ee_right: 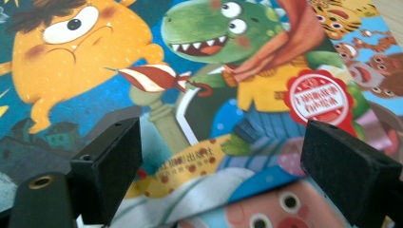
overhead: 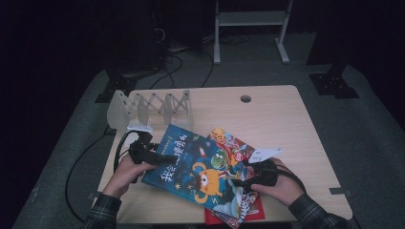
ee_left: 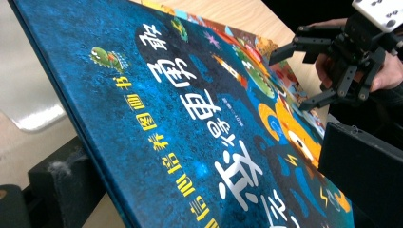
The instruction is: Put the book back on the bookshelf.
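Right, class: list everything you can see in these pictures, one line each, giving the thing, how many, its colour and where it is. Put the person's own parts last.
Blue picture book: one, dark blue cover with an orange monster, near middle of the table, its left edge between the left gripper's jaws and lifted.
Other picture books: several, exact count hard to tell, bright mixed colours with one red at the bottom, fanned beneath the blue one.
Book rack: one, pale grey zigzag dividers, far left of the table.
Table: one, light wood, with a round hole near its far edge.
Left gripper: one, black, shut on the blue book's left edge.
Right gripper: one, black, jaws open over the books.
Hands: two, plaid sleeves, at the near edge.
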Demonstrator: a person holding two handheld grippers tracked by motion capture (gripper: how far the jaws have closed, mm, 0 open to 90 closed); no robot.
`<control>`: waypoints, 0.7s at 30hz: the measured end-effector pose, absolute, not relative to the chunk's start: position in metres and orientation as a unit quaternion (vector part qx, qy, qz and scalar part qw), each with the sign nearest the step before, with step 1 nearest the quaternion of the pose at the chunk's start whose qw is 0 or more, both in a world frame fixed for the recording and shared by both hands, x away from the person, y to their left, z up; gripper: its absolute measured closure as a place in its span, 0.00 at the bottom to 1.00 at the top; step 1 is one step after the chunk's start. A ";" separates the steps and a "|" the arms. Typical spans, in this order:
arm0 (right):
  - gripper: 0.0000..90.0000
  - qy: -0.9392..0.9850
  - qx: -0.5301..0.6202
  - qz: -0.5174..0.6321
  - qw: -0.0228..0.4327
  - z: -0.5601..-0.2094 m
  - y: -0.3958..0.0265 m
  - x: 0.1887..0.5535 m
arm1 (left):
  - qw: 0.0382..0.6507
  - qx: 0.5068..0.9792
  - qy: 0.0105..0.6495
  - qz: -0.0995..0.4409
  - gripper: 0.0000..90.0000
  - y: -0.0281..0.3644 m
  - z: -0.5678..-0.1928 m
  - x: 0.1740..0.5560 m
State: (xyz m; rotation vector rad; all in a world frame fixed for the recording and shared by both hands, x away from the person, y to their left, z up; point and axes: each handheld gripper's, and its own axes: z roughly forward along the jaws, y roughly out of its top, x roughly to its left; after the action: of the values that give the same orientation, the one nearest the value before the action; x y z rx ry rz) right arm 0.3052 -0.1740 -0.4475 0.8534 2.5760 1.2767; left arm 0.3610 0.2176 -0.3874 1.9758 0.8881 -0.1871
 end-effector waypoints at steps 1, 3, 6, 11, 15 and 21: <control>0.12 0.857 0.284 0.423 0.070 -0.447 -0.172 0.306 | 0.464 0.806 0.359 -0.074 0.00 0.217 -0.384 0.362; 0.12 0.858 0.284 0.423 0.068 -0.446 -0.172 0.306 | 0.466 0.805 0.360 -0.074 0.00 0.217 -0.383 0.362; 0.12 0.856 0.284 0.427 0.066 -0.447 -0.171 0.306 | 0.470 0.805 0.355 -0.075 0.00 0.217 -0.376 0.361; 0.12 0.854 0.283 0.432 0.061 -0.447 -0.170 0.307 | 0.475 0.806 0.346 -0.066 0.00 0.218 -0.366 0.357; 0.12 0.853 0.282 0.436 0.057 -0.447 -0.168 0.307 | 0.483 0.803 0.343 -0.062 0.00 0.218 -0.358 0.355; 0.12 0.849 0.284 0.443 0.050 -0.446 -0.161 0.308 | 0.494 0.803 0.331 -0.048 0.02 0.218 -0.341 0.355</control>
State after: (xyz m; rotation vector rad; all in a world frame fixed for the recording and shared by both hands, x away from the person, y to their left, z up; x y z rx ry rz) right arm 0.3083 -0.1608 -0.4464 0.8641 2.5865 1.3487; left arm 0.3549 0.2180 -0.3407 1.9473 0.8020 -0.1170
